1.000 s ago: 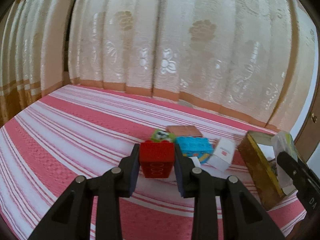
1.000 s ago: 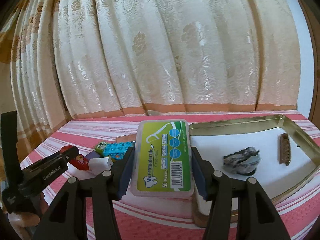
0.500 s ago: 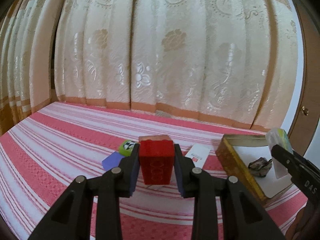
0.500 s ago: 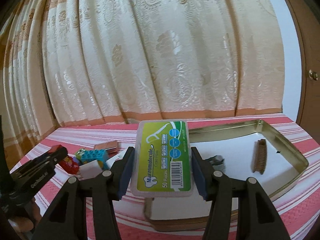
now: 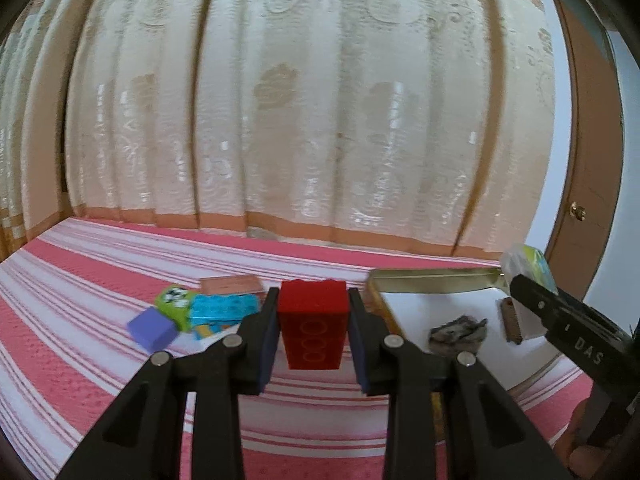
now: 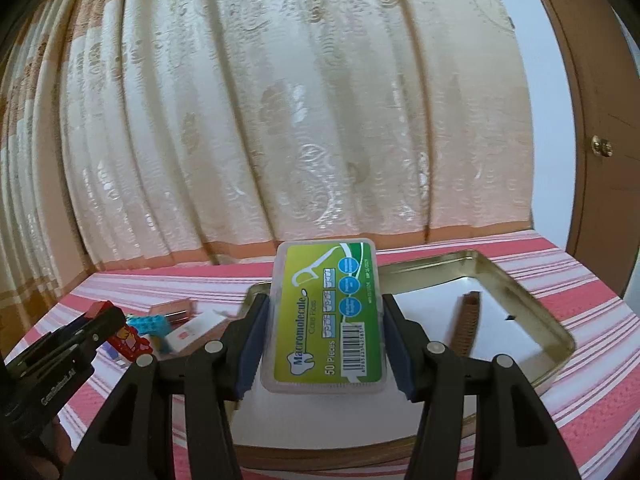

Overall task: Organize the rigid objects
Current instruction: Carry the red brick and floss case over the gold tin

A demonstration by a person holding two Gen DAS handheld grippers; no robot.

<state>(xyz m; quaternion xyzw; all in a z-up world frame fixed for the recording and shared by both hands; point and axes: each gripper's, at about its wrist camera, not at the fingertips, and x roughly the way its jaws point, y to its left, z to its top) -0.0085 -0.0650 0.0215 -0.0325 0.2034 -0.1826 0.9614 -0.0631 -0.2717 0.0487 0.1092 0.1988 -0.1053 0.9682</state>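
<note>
Surface: pink-striped cloth (image 5: pixel 100 276). Left gripper (image 5: pixel 313 330) clamps a red building brick (image 5: pixel 313 322) above the cloth. Right gripper (image 6: pixel 323 334) clamps a dental floss pick box (image 6: pixel 326 316) over the metal tin (image 6: pixel 532 316). Curtain (image 6: pixel 280 120) behind.

Right tongs (image 6: pixel 322 344) clamped on a floss-pick box (image 6: pixel 326 316) above an open metal tin (image 6: pixel 528 300).

The box, green-labelled and clear-edged, stands upright between the two blue-padded jaws, its barcode toward the near side. Behind and below it the tin rests on the pink-and-white striped cloth (image 6: pixel 592 344), holding a brown comb-like piece (image 6: pixel 466 326) right of centre. At the far left lie a blue studded brick (image 6: pixel 150 326), a white carton (image 6: pixel 194 330) and a copper-coloured flat box (image 6: pixel 172 310), close together. The left tongs (image 6: pixel 100 320) enter from the near left with a red block (image 6: pixel 130 338) at their tip. A cream patterned curtain (image 6: pixel 300 120) fills the background; a brown door (image 6: pixel 600 140) stands at the right.
</note>
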